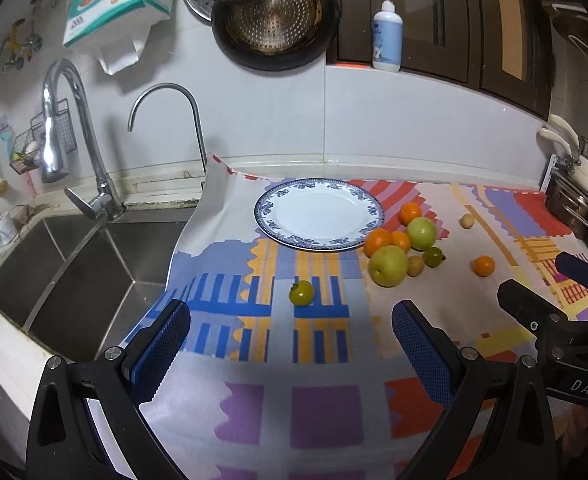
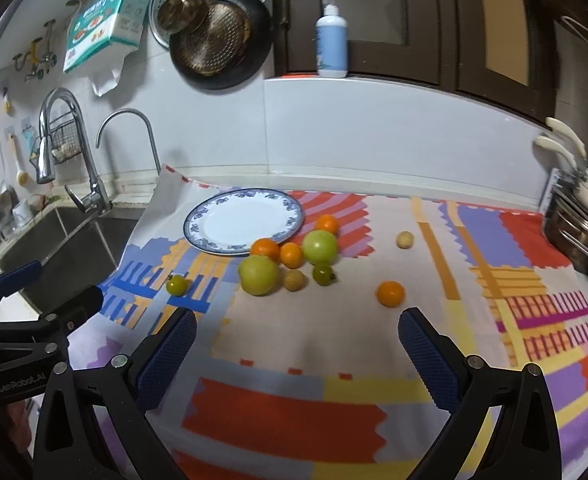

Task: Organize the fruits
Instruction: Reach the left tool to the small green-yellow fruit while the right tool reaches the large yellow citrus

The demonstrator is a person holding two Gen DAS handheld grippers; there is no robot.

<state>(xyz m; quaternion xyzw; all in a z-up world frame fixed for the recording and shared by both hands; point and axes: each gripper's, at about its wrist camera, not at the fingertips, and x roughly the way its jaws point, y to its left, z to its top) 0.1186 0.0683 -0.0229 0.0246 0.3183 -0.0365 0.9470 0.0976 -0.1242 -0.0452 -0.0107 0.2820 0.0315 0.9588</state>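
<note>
A white plate with a blue rim [image 1: 373,210] [image 2: 290,210] lies empty on the patterned cloth. Right of it sits a cluster of fruit: two green apples [image 1: 388,265] [image 2: 258,275], several oranges [image 1: 377,242] [image 2: 265,249], a small green tomato [image 1: 432,256] [image 2: 323,274] and a tan longan [image 1: 415,265] [image 2: 294,280]. A lone green tomato [image 1: 301,293] [image 2: 176,284] lies just ahead of my left gripper [image 1: 290,322], which is open and empty. A single orange [image 1: 483,265] [image 2: 390,293] lies ahead of my open, empty right gripper [image 2: 297,330]. A second longan [image 1: 467,221] [image 2: 405,239] sits further back.
A steel sink [image 1: 74,276] [image 2: 66,248] with two taps [image 1: 60,128] lies left of the cloth. Pans [image 1: 274,20] hang on the back wall, a pump bottle [image 1: 387,34] stands on the ledge, and metal pots [image 2: 577,232] stand at the right edge.
</note>
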